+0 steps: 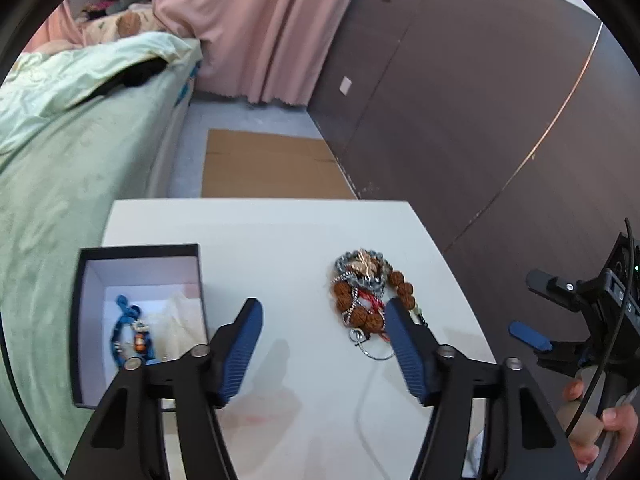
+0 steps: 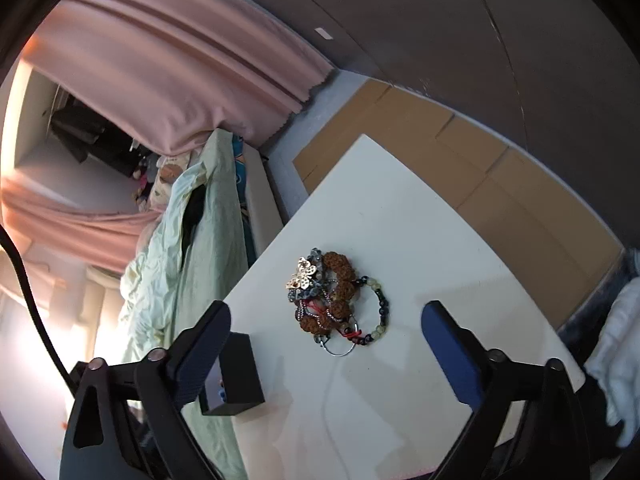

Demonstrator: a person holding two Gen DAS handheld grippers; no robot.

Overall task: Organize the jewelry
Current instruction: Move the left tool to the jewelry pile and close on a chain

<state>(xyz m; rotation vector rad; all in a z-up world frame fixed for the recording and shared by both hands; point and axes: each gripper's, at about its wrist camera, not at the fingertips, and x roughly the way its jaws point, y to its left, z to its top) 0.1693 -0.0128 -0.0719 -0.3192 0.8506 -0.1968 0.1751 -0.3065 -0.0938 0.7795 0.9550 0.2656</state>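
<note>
Currently both sets of jaws stand apart w/ nothing between the pads. My left gripper (image 1: 322, 350) has its blue ribbed fingers (image 1: 404, 348) spread over bare table; the right-hand finger tip sits just beside the jewelry pile (image 1: 366, 294), not touching as far as I can tell. My right gripper (image 2: 324, 356) is spread wider and frames the same pile from the near side, clear of it. Seen from the left wrist view, it hangs off the table's right edge, held by a hand (image 1: 600, 420).

Judgement: both tools aim down at the pile because it is the next pick; wide jaws suit a loose, lumpy target.

Pile lies approx mid-table (image 2: 400, 208), well apart from the black box (image 1: 136, 320) at the left edge. Box is open-topped w/ pale lining; a blue cord bracelet (image 1: 132, 332) already lies inside, so I read the box as the destination.

Pile appearance: tangled. Large brown textured seed beads (image 2: 340, 292), a gold flower charm (image 2: 301, 273) on grey links, red thread, a dark/pale bead bracelet (image 2: 380, 312), a thin wire ring (image 2: 340, 350) at the near edge. Expect several items to lift together.
</note>
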